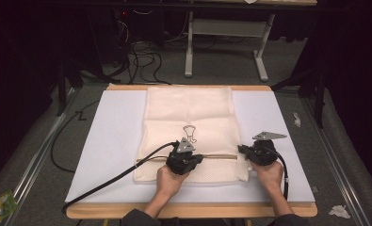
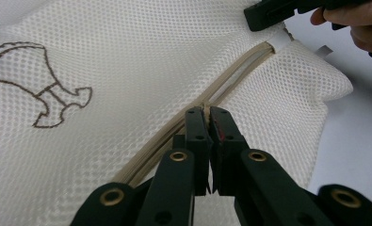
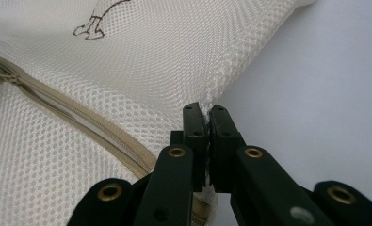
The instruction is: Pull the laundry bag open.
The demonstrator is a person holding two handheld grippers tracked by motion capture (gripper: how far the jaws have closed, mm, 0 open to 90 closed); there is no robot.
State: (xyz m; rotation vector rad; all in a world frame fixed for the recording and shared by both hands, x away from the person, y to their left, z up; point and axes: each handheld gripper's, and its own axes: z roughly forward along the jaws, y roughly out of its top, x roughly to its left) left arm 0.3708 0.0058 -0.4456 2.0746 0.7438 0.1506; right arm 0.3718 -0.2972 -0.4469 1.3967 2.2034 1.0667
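where both grippers pinch, mesh bag (image 1: 188, 127) unlabelled

Grey carpet floor (image 1: 221, 66), metal desk legs (image 1: 189, 47), dark room

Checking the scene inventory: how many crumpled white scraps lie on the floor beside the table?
2. One crumpled white scrap lies on the grey floor to the right of the table, level with its middle; the other scrap lies near the table's near right corner. Others may be hidden in the dark surroundings.
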